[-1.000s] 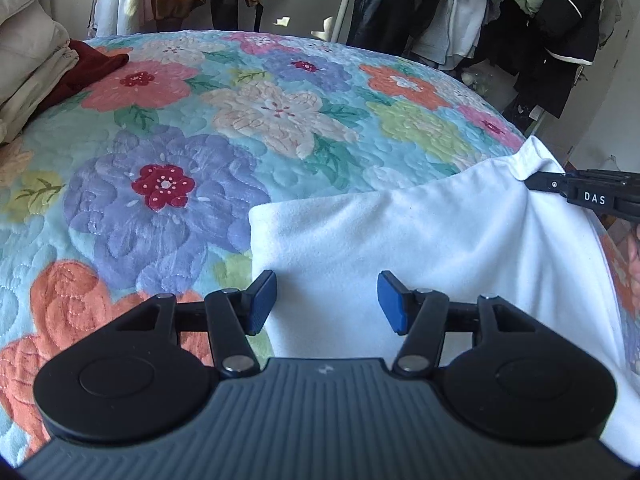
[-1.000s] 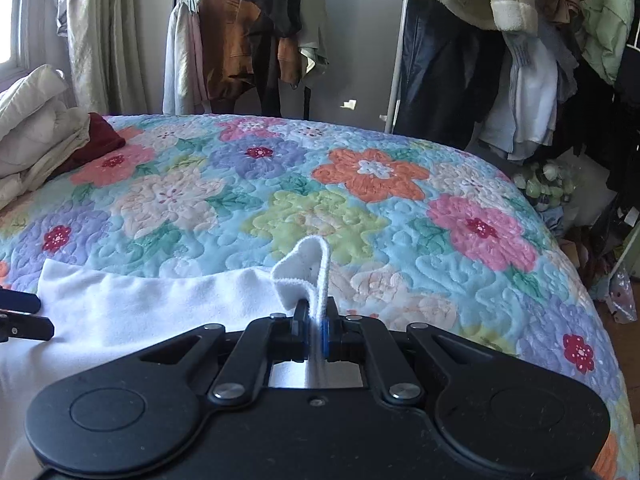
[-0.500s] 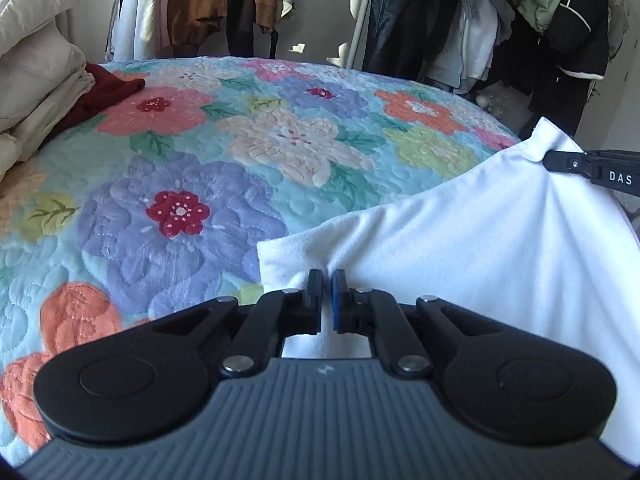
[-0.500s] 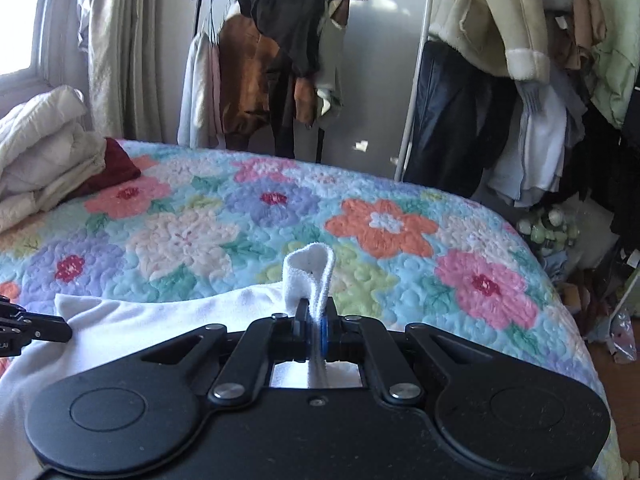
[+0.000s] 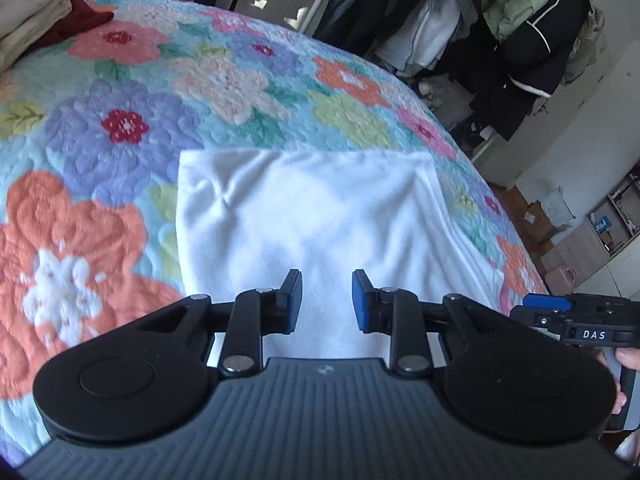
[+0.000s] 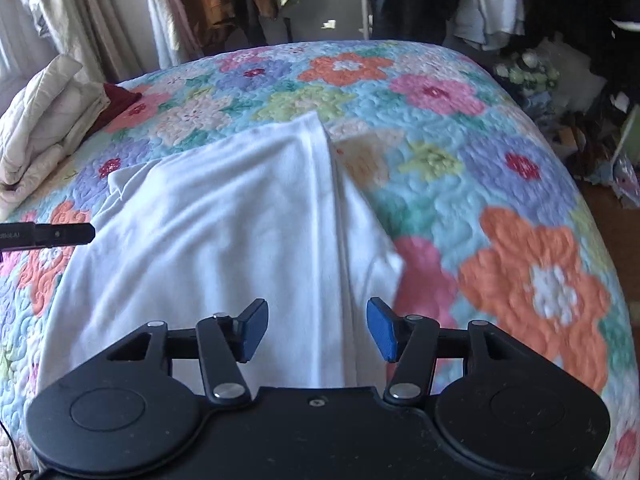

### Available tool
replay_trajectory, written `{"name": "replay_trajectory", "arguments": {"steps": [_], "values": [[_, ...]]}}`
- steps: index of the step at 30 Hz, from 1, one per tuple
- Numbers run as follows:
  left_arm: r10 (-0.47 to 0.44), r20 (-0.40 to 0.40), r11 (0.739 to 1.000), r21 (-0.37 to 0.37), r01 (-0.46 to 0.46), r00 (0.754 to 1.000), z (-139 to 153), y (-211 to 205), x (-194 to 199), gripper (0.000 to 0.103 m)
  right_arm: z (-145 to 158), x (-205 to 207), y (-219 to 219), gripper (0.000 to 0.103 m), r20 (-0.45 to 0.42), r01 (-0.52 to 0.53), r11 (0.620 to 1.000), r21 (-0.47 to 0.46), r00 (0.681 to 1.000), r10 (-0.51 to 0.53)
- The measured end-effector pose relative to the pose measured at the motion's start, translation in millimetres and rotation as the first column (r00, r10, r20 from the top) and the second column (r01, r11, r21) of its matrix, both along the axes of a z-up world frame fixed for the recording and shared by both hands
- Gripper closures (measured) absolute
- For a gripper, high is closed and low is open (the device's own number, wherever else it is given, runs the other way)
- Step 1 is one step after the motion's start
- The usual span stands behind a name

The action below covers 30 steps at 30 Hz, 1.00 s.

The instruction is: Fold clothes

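Note:
A white garment lies folded flat on the flowered quilt. It also shows in the right wrist view, with a raised fold line along its right side. My left gripper is open and empty above the garment's near edge. My right gripper is open and empty above the near right part of the garment. The right gripper's tip shows at the lower right of the left wrist view. The left gripper's tip shows at the left edge of the right wrist view.
A stack of cream bedding and a dark red cloth lie at the far left of the bed. Racks of hanging clothes stand behind the bed. The bed's right edge drops to a cluttered floor.
Both grippers held the garment lifted half a second ago. Now both have opened and let go, and the garment lies folded on the quilt. Both cameras now look down from higher up.

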<state>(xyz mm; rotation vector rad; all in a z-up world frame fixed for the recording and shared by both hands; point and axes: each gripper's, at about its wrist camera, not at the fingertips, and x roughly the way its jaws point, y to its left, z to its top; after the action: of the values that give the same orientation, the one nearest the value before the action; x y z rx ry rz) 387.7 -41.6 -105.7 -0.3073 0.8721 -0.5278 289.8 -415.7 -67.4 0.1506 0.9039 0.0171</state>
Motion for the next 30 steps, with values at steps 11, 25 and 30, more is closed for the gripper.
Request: {"name": "replay_trajectory", "arguments": {"steps": [11, 25, 30], "values": [[-0.006, -0.063, 0.996, 0.092, 0.012, 0.998, -21.1, -23.1, -56.7, 0.077, -41.6, -40.9, -3.4, 0.088, 0.057, 0.030, 0.999, 0.037, 0.998, -0.032], [0.078, -0.026, 0.973, 0.218, -0.071, 0.997, -20.7, -15.3, -71.6, 0.077, -44.8, -52.7, 37.2, 0.102, 0.123, 0.008, 0.883, -0.470, 0.991, 0.057], [0.114, -0.006, 0.959, 0.261, -0.108, 0.994, -20.3, -12.0, -83.8, 0.077, -18.0, -77.5, 23.4, 0.087, 0.127, 0.034, 0.923, -0.384, 0.992, 0.016]]}}
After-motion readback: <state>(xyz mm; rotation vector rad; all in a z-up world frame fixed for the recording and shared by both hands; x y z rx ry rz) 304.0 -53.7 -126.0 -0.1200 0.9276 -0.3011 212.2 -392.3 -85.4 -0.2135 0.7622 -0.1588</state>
